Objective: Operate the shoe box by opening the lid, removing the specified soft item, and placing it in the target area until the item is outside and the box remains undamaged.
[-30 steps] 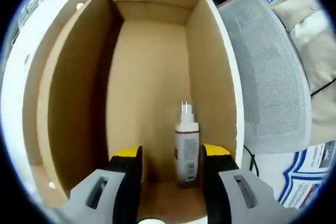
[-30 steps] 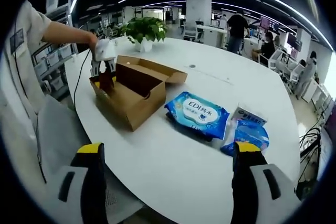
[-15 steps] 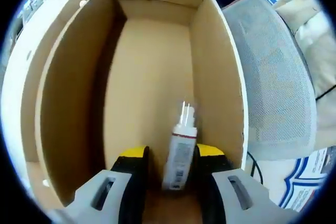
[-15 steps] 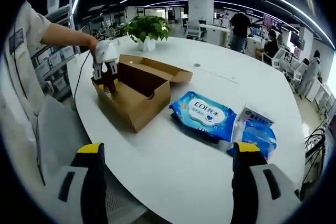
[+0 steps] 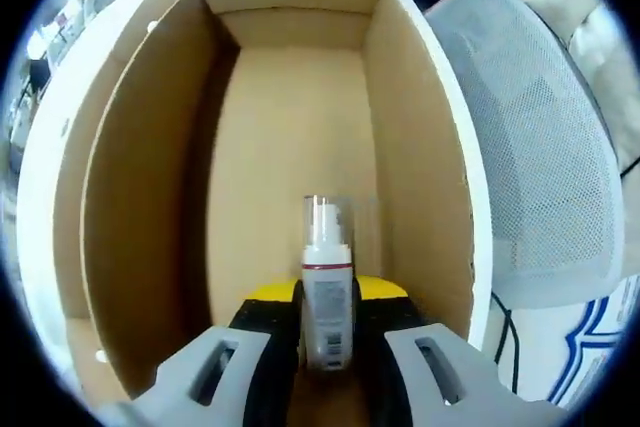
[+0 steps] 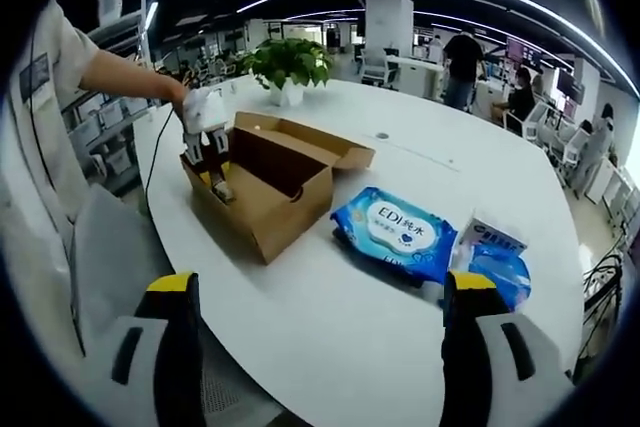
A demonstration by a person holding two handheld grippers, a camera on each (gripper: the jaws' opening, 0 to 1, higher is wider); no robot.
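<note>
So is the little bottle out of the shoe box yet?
Not yet. The bottle, clamped in the left gripper, sits low between the shoe box walls.

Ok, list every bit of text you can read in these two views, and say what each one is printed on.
"EDI": on the blue wipes pack lying on the white table; the characters after it are too small to read.
Bottle held in the left gripper inside the cardboard box: label print is blurred, unreadable.
Small white and blue box beside the wipes: print too small to read.
</note>
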